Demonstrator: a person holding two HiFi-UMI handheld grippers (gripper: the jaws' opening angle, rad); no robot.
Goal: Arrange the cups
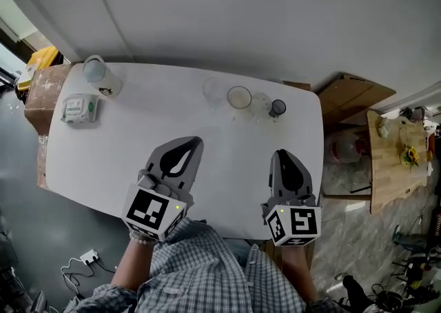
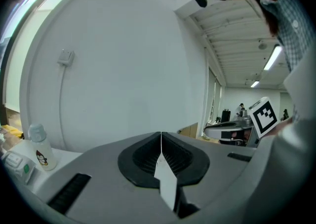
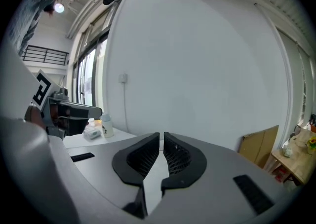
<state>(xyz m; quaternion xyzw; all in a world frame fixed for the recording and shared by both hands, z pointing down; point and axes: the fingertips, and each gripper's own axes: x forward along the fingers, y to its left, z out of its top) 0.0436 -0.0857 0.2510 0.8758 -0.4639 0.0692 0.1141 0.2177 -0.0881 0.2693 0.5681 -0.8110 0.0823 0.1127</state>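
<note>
Head view: cups (image 1: 239, 97) lined up at 12 o'clock on the white table (image 1: 138, 132), left gripper (image 1: 191, 145) at 7, right gripper (image 1: 284, 156) at 5. Left gripper view: clenched, nothing in it. Right gripper view: same deal, pinched together on nothing.

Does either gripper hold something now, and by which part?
Nothing is held. The left gripper and the right gripper both have their jaws together with nothing between them.
</note>
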